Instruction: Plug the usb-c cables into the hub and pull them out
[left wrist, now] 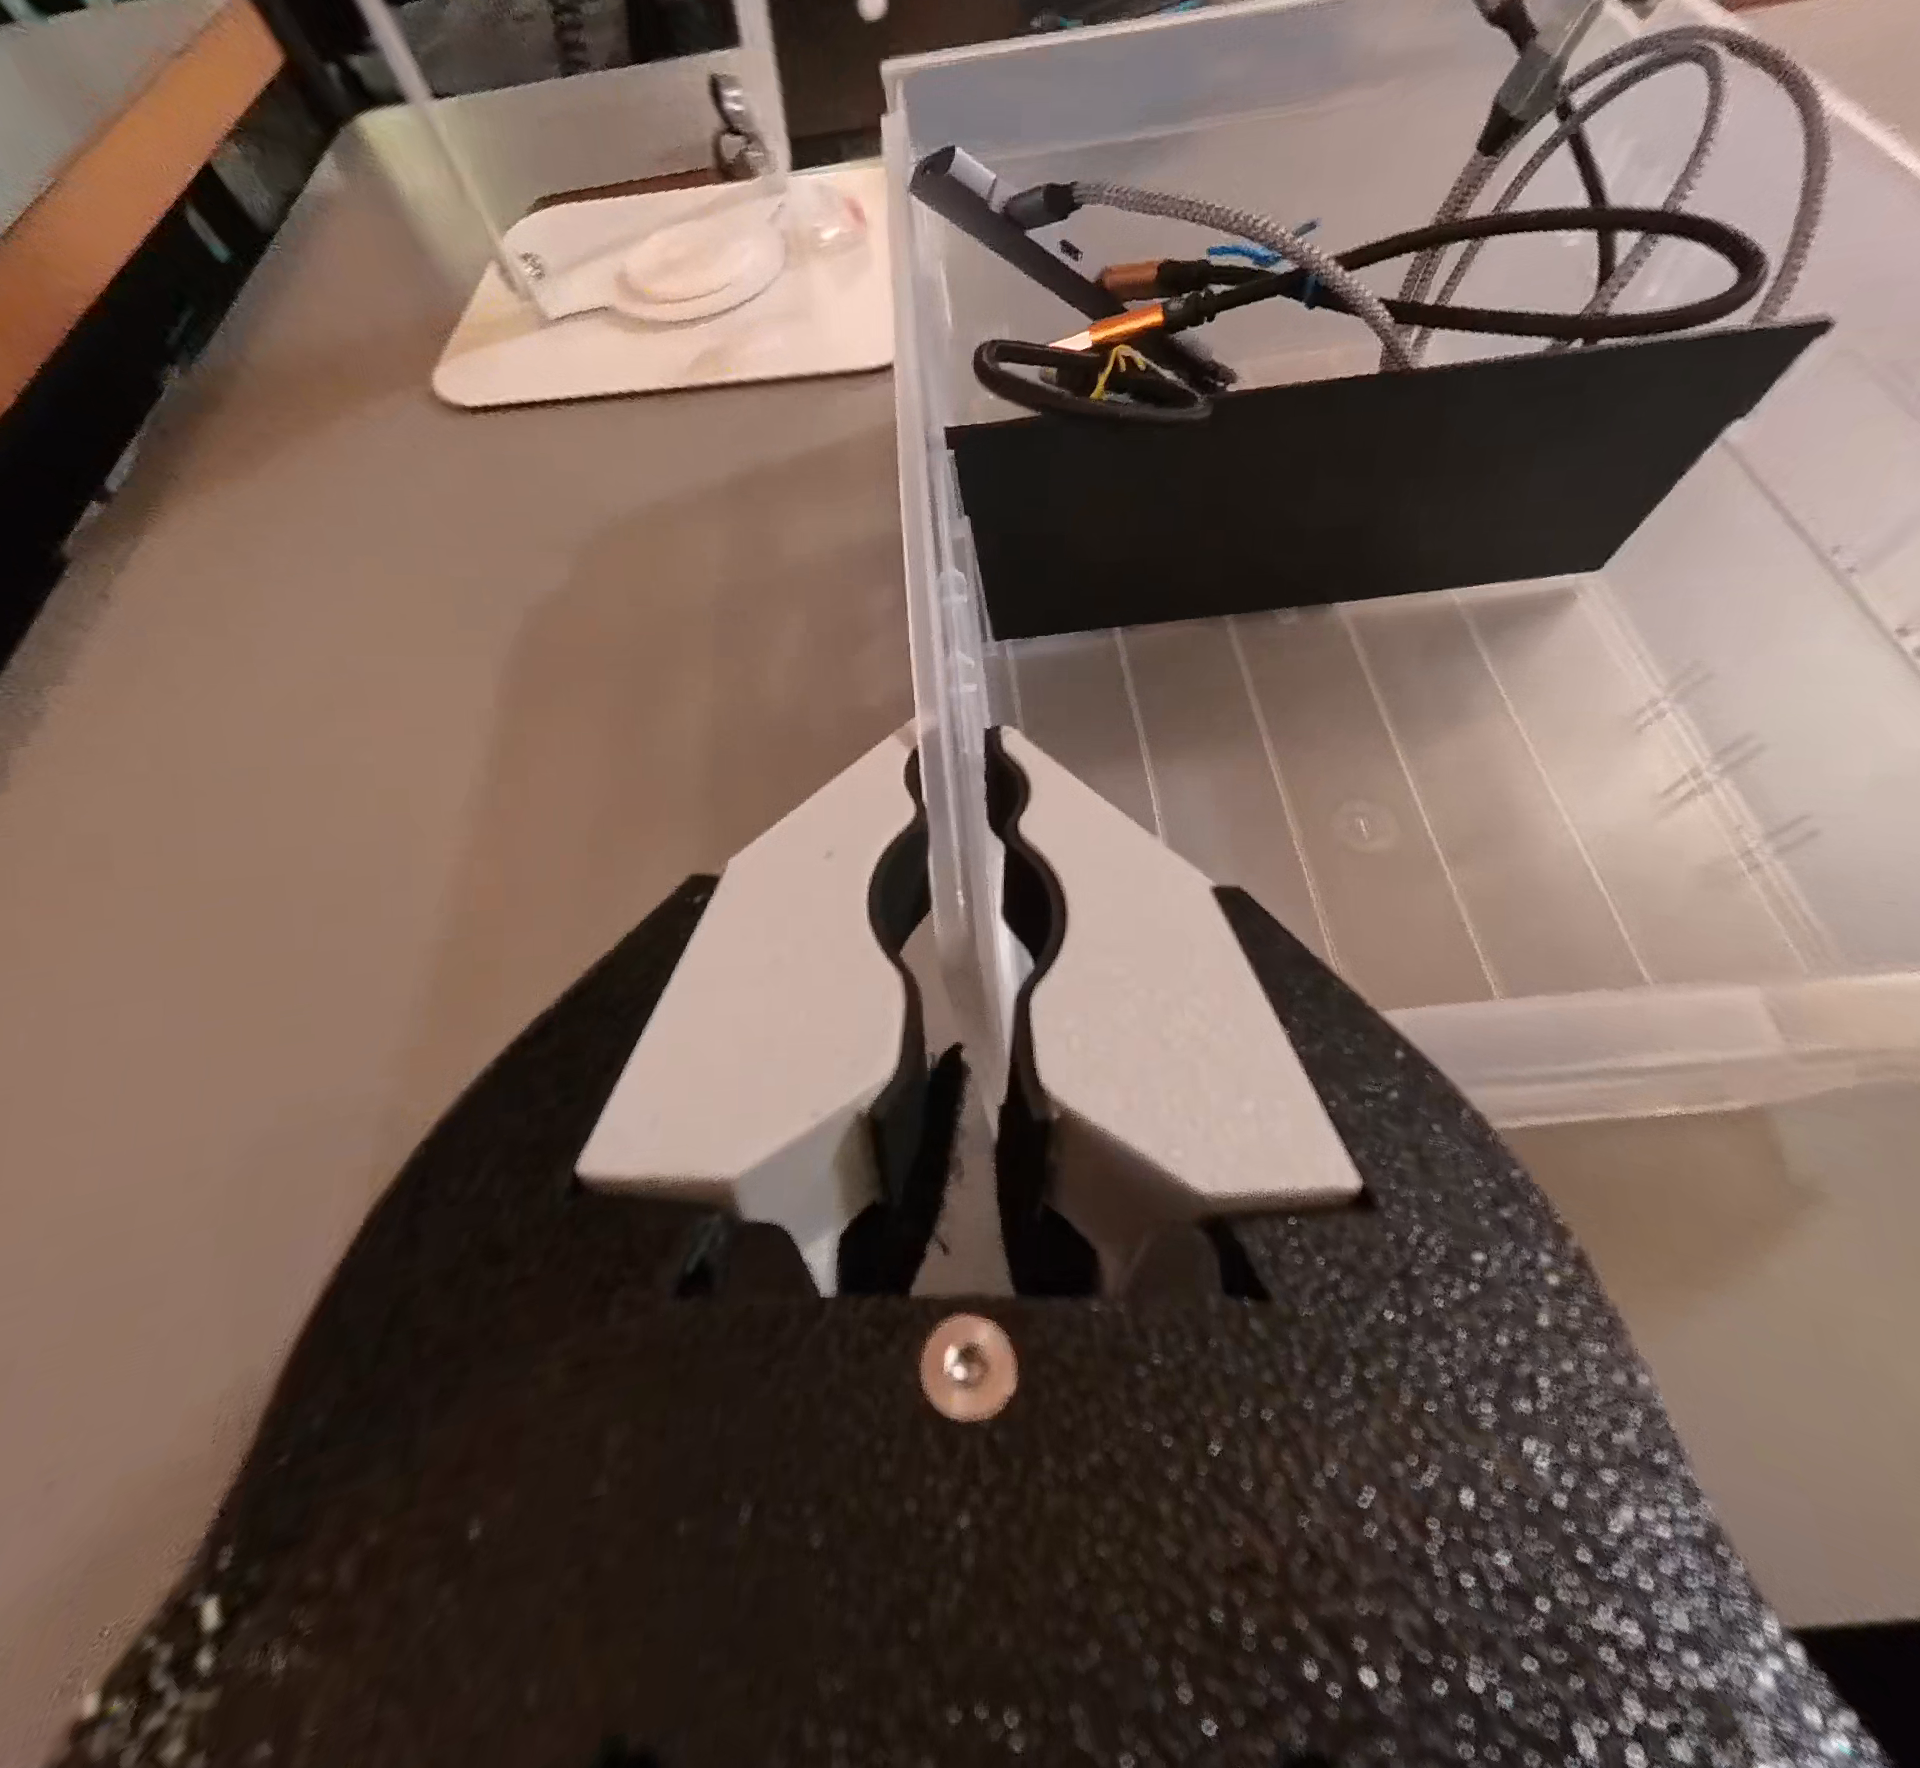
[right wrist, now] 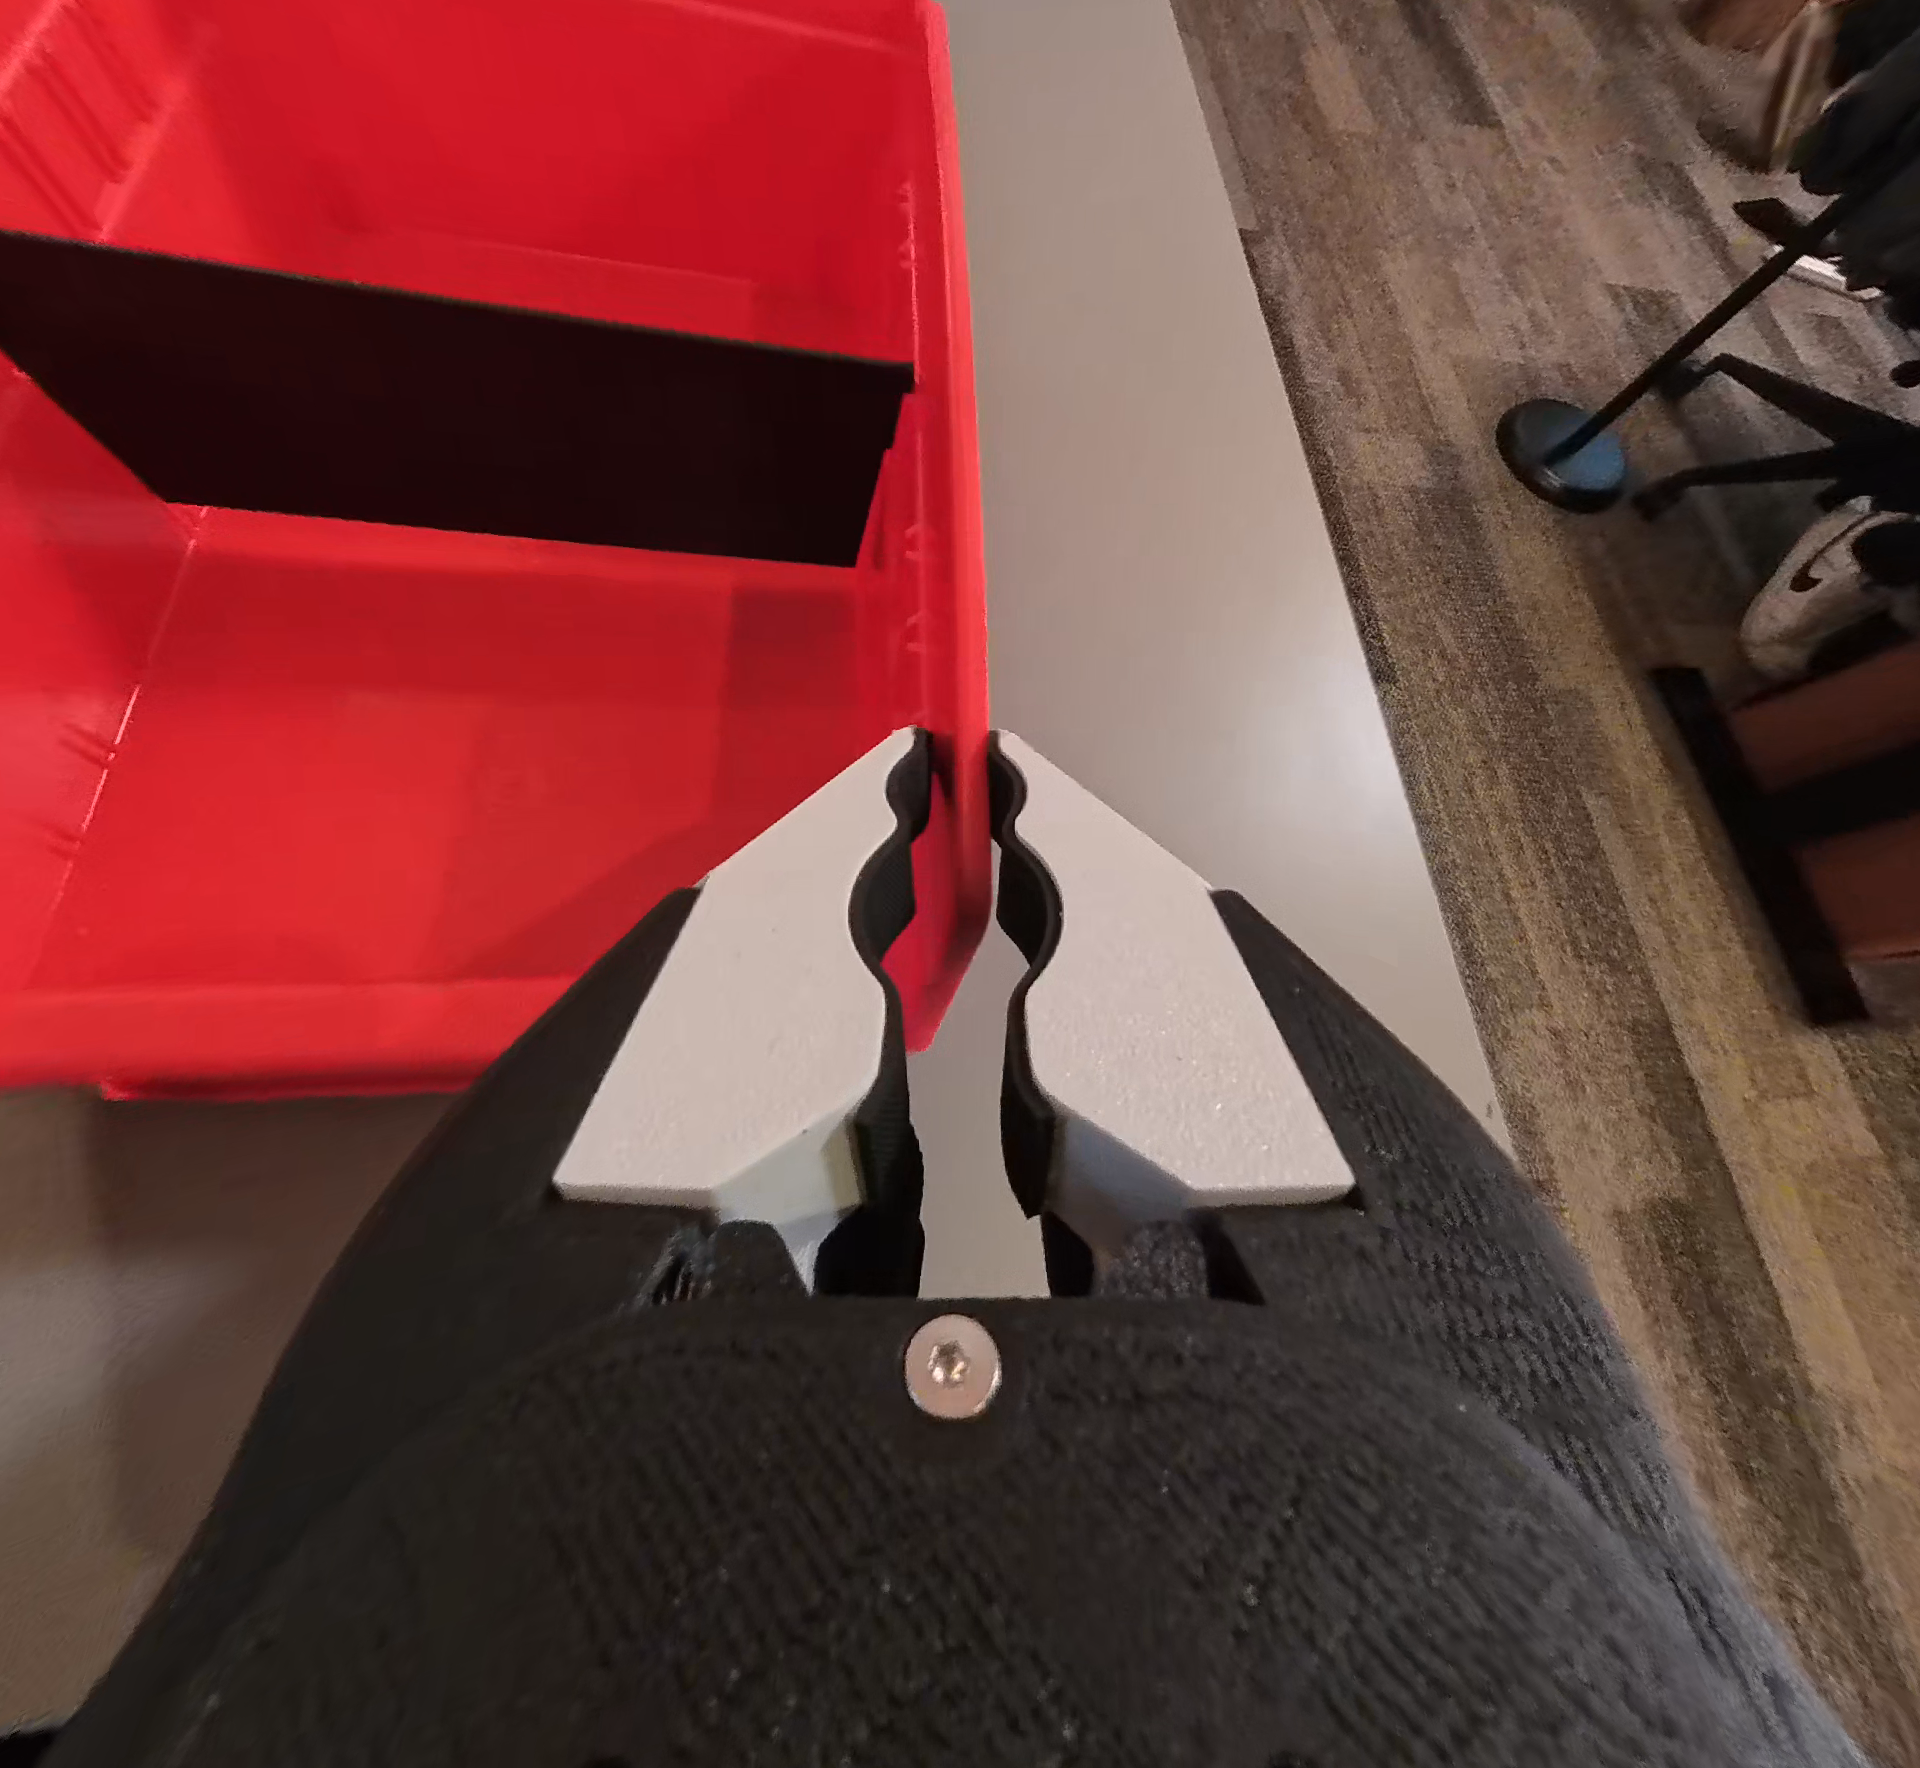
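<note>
In the left wrist view a clear plastic bin (left wrist: 1507,783) stands on the table. Its far compartment, behind a black divider (left wrist: 1351,482), holds a slim dark hub (left wrist: 997,222) with a grey braided cable (left wrist: 1226,227) at its end and black cables with copper plugs (left wrist: 1132,326) tangled over it. My left gripper (left wrist: 958,742) is shut on the bin's left wall. In the right wrist view my right gripper (right wrist: 956,742) is shut on the right wall of an empty red bin (right wrist: 520,108) that has a black divider (right wrist: 468,409).
A white mat (left wrist: 665,347) with a clear stand lies on the grey table (left wrist: 416,679) to the left of the clear bin. In the right wrist view the table's edge (right wrist: 1340,575) runs close beside the red bin, with carpet and a chair base (right wrist: 1558,456) beyond it. The tips of one gripper are about 70 centimetres away from the tips of the other.
</note>
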`<act>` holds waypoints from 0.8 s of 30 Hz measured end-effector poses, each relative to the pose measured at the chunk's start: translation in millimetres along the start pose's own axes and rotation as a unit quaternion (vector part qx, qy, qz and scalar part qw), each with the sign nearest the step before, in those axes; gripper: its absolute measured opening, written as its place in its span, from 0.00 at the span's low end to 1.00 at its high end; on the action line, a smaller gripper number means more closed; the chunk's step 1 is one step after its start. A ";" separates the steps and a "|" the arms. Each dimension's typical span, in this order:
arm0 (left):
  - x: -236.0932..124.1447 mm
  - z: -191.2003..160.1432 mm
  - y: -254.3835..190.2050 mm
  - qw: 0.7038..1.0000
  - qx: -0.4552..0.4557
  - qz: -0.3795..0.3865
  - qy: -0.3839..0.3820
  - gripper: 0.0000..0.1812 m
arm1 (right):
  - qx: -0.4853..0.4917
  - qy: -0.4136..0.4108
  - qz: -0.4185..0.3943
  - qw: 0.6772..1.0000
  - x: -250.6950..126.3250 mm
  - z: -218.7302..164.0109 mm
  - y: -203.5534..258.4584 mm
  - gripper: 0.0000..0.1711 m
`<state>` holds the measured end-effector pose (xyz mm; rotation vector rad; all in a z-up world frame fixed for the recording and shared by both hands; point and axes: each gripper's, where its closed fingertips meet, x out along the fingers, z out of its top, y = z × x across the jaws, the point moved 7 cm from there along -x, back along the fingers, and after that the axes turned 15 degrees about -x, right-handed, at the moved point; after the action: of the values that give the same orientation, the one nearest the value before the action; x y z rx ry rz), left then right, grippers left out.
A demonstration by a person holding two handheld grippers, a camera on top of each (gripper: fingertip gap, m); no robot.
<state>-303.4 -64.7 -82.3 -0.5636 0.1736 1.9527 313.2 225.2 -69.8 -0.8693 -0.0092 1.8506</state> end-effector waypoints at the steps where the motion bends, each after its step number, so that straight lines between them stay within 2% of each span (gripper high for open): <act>1: -1.4 0.4 7.2 1.000 -0.003 0.005 0.000 0.02 | 0.000 0.000 -0.003 1.000 1.3 0.0 -1.4 0.04; 10: 0.3 6.8 55.5 0.998 0.016 0.052 -0.007 0.03 | 0.007 -0.002 -0.020 1.000 12.7 1.5 -12.9 0.05; 24: 5.7 12.7 71.8 1.000 0.026 0.015 0.005 0.03 | 0.019 0.014 -0.087 0.996 6.9 -1.9 -7.6 0.06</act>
<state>-373.0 -87.0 -83.0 -0.5387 0.2408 1.9692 319.1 233.5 -72.1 -0.8410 -0.0305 1.6701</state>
